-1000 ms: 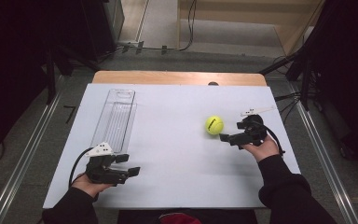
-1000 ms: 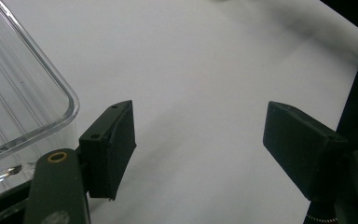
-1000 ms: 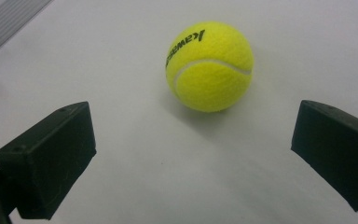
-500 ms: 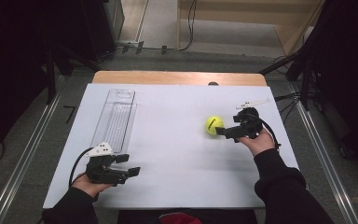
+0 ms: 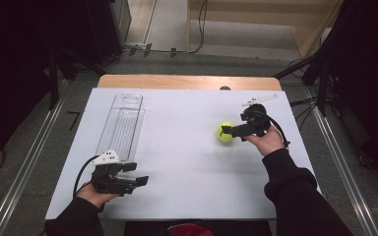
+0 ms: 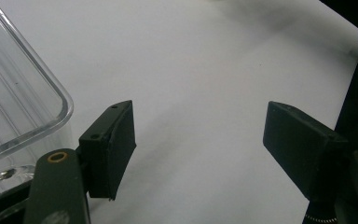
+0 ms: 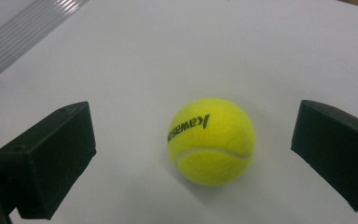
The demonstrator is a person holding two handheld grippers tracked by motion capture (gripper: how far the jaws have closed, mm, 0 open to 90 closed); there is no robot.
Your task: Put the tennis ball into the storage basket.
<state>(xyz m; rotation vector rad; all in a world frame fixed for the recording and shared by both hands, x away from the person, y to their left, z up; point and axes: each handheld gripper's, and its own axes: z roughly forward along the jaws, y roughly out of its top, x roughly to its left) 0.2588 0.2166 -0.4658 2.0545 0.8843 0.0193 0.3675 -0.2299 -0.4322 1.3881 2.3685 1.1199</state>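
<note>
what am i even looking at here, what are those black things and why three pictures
A person sits at a white table holding a hand-held two-jaw clamp tool in each hand. The high view looks down from above. The other two pictures come from cameras riding on each tool, looking along its black jaws. The right gripper is open, its jaws on either side of a yellow tennis ball without touching it. The left gripper is open too, holding nothing, beside a clear plastic tray. Nothing is held yet.

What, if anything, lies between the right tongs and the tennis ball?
Nothing visible. The right tongs stand open, a jaw either side of the tennis ball, with bare white table between jaws and ball.
</note>
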